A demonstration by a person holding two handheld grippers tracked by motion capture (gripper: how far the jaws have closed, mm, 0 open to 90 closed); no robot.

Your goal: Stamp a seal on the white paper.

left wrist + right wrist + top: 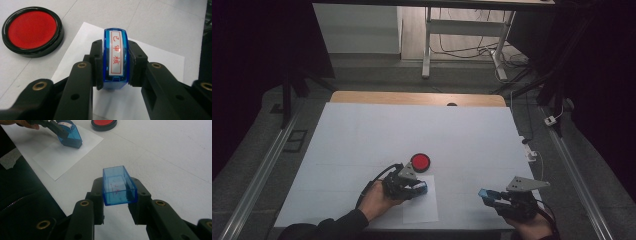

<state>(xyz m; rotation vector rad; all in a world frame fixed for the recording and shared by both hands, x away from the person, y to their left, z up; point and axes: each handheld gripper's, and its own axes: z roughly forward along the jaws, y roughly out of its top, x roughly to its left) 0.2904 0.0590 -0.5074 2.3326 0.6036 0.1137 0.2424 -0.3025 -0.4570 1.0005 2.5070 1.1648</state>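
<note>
Two blue parts: stamp (115,60) clamped between left gripper (115,67) jaws over paper sheet (160,60); stamp cap (119,186) clamped in right gripper (117,195); red ink pad (32,28) near left gripper.

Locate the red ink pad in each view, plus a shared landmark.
High view: red ink pad centre, just beyond the left gripper.
Left gripper view: top left, beside the white paper sheet.
Right gripper view: top edge, centre.
Shared landmark: the white paper sheet.
</note>
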